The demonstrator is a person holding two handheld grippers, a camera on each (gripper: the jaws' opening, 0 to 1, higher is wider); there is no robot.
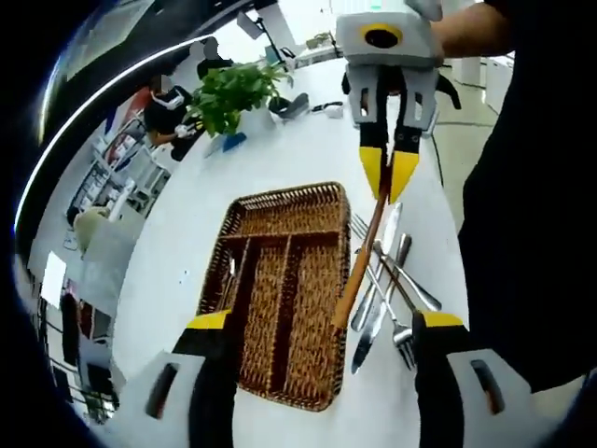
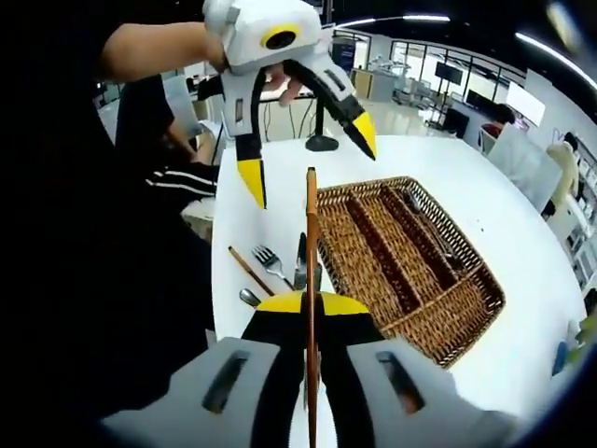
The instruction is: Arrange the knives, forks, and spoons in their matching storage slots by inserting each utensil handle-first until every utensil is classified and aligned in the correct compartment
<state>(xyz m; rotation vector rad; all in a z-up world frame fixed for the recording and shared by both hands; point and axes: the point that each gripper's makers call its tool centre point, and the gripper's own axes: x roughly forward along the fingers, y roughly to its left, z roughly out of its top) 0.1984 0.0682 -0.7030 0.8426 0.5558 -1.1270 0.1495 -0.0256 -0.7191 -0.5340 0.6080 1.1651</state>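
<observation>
The right gripper [image 2: 312,308] pinches a wooden-handled utensil [image 2: 312,243] whose long axis runs beside the wicker tray [image 2: 466,308], while the left gripper [image 2: 308,154] hangs spread above it.

1. A white table [image 1: 280,159] carries everything; its top is smooth and plain

2. A wicker cutlery tray [image 1: 280,289], split into long slots with one cross slot at an end, sits flat on the table

3. Just beside the tray's long side lies a loose heap of utensils [image 1: 387,289]: forks, knives and a spoon, overlapping one another

4. In the right gripper view a wooden-handled piece [image 2: 250,271] lies at the edge of that heap, next to a fork [image 2: 270,261]

5. At the far end of the table stands a leafy green plant [image 1: 233,93], with small dark items near it, too small to tell
</observation>
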